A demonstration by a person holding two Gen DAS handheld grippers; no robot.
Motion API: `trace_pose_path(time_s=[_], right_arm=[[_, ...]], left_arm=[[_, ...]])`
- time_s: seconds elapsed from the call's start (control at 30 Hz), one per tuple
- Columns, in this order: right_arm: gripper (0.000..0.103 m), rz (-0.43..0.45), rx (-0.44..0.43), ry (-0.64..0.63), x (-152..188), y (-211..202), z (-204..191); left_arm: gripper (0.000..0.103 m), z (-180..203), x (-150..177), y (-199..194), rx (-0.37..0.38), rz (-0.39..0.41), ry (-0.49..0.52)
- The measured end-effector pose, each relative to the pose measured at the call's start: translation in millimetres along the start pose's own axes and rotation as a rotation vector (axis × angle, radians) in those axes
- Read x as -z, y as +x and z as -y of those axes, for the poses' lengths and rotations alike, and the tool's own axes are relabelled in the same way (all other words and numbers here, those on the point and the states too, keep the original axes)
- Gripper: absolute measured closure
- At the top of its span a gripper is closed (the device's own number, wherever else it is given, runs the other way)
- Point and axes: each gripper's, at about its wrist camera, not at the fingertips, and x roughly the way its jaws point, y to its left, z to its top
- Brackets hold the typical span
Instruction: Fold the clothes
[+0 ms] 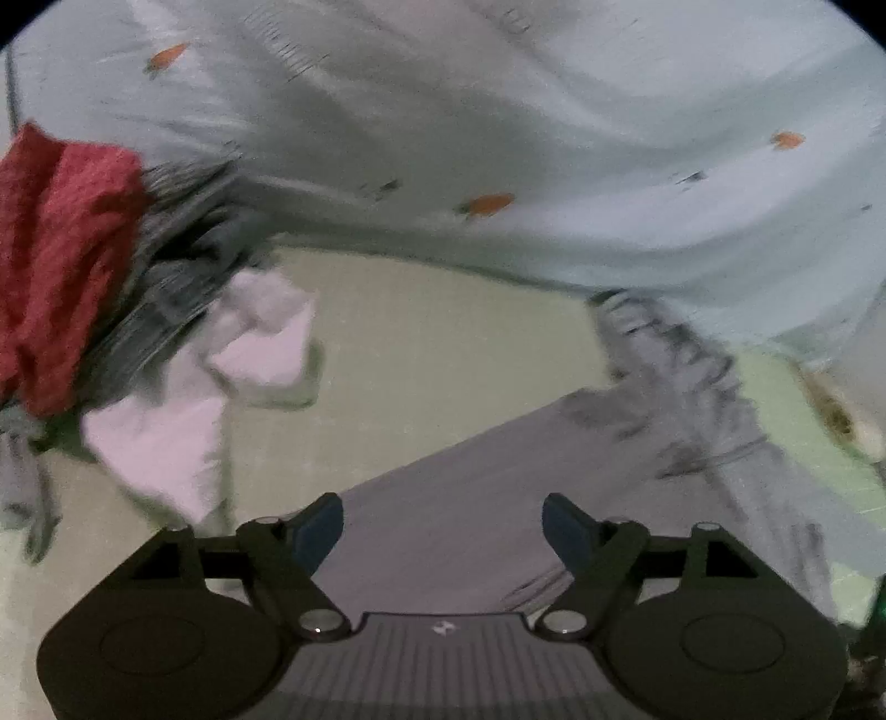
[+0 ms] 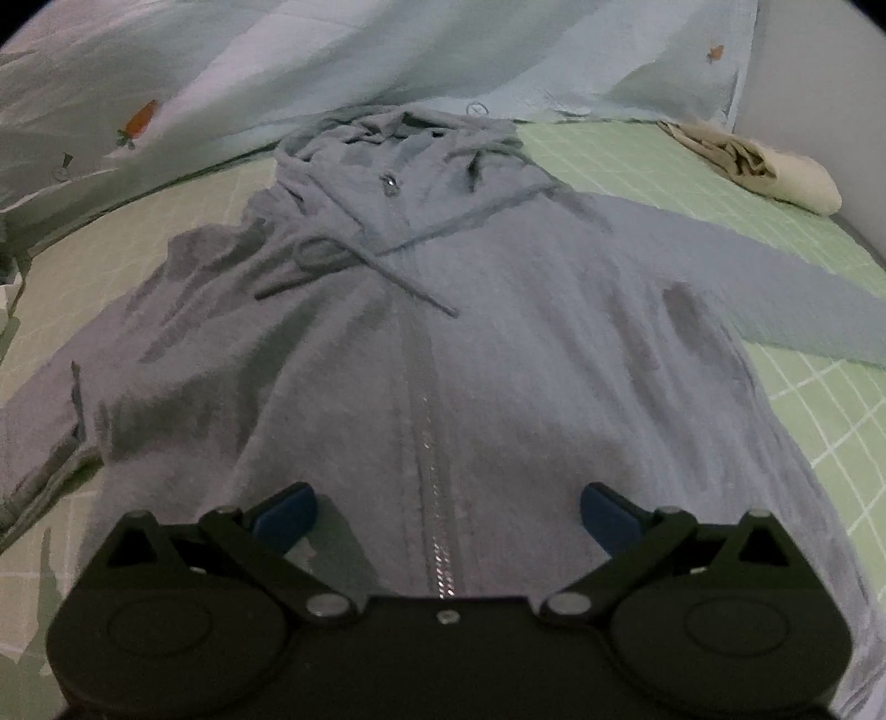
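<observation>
Hoodie (image 2: pixel 443 343) first: the grey zip-up lies face up and spread flat on the green checked bed sheet (image 2: pixel 692 166), hood at the far end against the pale blue carrot-print duvet (image 2: pixel 387 50), zipper (image 2: pixel 432 471) closed and running straight toward your right tool (image 2: pixel 446 512). Its drawstrings (image 2: pixel 387 260) are strewn across the chest, and one sleeve (image 2: pixel 775 299) stretches out to the right — flat on the sheet. A beige folded cloth (image 2: pixel 775 166) sits well apart at the far right corner.

Your right tool is released, blue fingers spread wide, hovering over the lower front of the hoodie with nothing between them.

Your left tool (image 1: pixel 443 531) is likewise released and empty, over a grey sleeve (image 1: pixel 498 498) that lies diagonally across the sheet. To its left sits a heap of other laundry: a red knit (image 1: pixel 55 249) on top, a striped grey piece (image 1: pixel 166 288) beneath, and a pink-white garment (image 1: pixel 183 421) spilling forward. The left view is blurred.
</observation>
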Motion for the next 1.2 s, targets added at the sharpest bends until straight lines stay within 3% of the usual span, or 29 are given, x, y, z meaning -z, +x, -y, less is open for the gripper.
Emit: trace_pose_path(time_s=[0.17,0.4,0.5,0.67,0.83,0.9,0.93,1.0,1.07,1.2], right_arm=[[0.0,0.089,-0.03,-0.097,-16.6,-15.5,-28.8],[0.001,0.139,-0.222,-0.267,-34.5,-18.8,-98.1],[0.008,0.151,-0.309,-0.366,-32.7,-18.7,-130.8],[0.043,0.073,-0.411,-0.466,-27.2,-4.0,-169.2],[0.052,-0.008,-0.44,-0.456,-21.8,14.6,-177.2],[0.067,-0.021,-0.462,-0.451,-19.5,17.0,-175.3],[0.07,-0.022,-0.468,-0.453,-19.1,16.2,-175.4],[0.09,-0.012,-0.47,-0.456,-20.3,13.1,-173.5],[0.1,-0.005,-0.492,-0.43,-25.0,10.2,-167.4],[0.101,0.052,-0.512,-0.378,-36.8,-3.4,-151.9]], left_arm=[[0.017,-22.0,2.3,7.2,-0.091,-0.055,-0.038],[0.017,-35.4,6.0,11.8,-0.134,-0.107,-0.062],[0.017,-39.4,7.5,14.2,-0.149,-0.127,-0.066],[0.017,-45.4,7.8,14.5,-0.154,-0.131,-0.08],[0.017,-49.7,7.9,13.8,-0.163,-0.137,-0.091],[0.017,-50.1,7.9,12.5,-0.166,-0.134,-0.092],[0.017,-49.8,8.1,11.4,-0.167,-0.13,-0.091],[0.017,-48.5,8.9,8.6,-0.17,-0.124,-0.09],[0.017,-45.8,10.4,5.2,-0.17,-0.117,-0.085],[0.017,-36.5,15.4,-6.4,-0.163,-0.096,-0.061]])
